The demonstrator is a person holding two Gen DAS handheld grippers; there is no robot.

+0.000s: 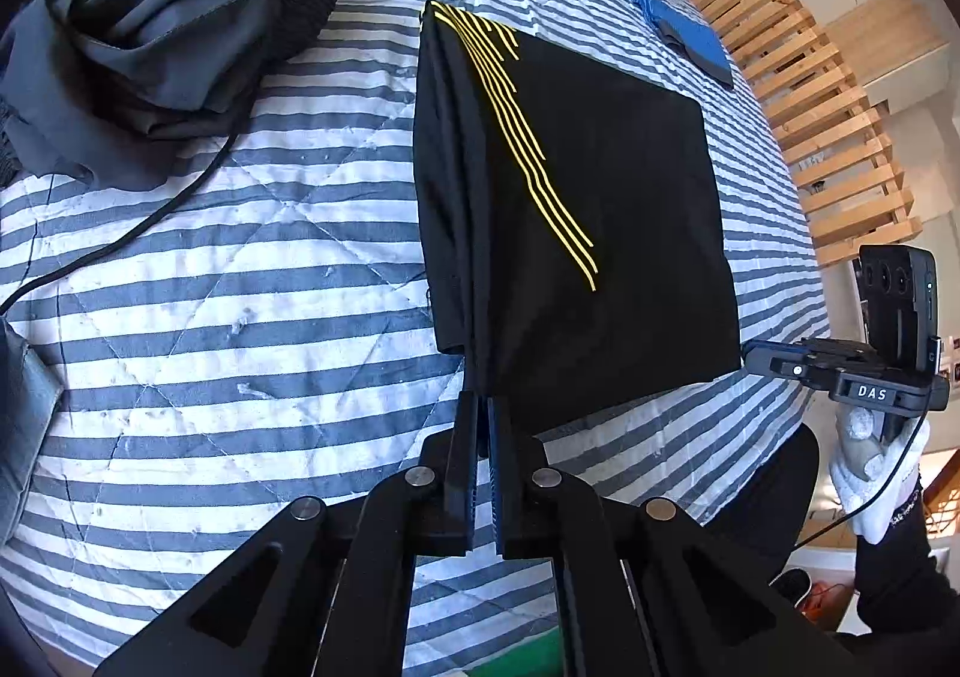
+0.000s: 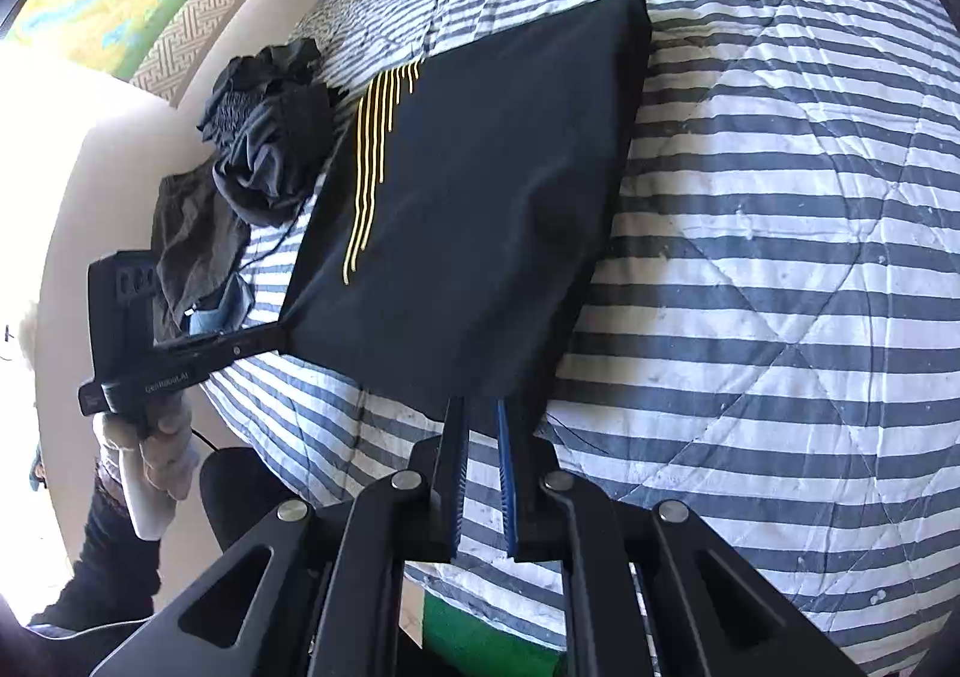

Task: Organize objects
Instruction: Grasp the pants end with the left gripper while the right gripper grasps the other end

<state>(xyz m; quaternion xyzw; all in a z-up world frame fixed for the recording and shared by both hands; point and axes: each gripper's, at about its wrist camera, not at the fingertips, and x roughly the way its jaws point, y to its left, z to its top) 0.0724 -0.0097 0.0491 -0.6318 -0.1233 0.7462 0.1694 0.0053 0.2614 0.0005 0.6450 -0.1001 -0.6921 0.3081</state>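
Observation:
A folded black garment with yellow stripes [image 1: 600, 209] lies on the striped bed quilt [image 1: 240, 281]. My left gripper [image 1: 483, 407] is shut on its near left corner; its fingers pinch the cloth. In the right wrist view the same garment [image 2: 480, 221] lies ahead, and my right gripper [image 2: 483, 407] is shut on its near right corner, with a narrow gap between the fingers. The right gripper also shows in the left wrist view [image 1: 762, 359] at the garment's right corner. The left gripper shows in the right wrist view [image 2: 279, 335] at its left corner.
A heap of dark grey and black clothes [image 1: 156, 29] lies at the far left of the bed, with a black cord [image 1: 150, 221] trailing from it. A folded blue garment [image 1: 690, 35] lies at the far side. A wooden slatted headboard [image 1: 810, 95] stands beyond.

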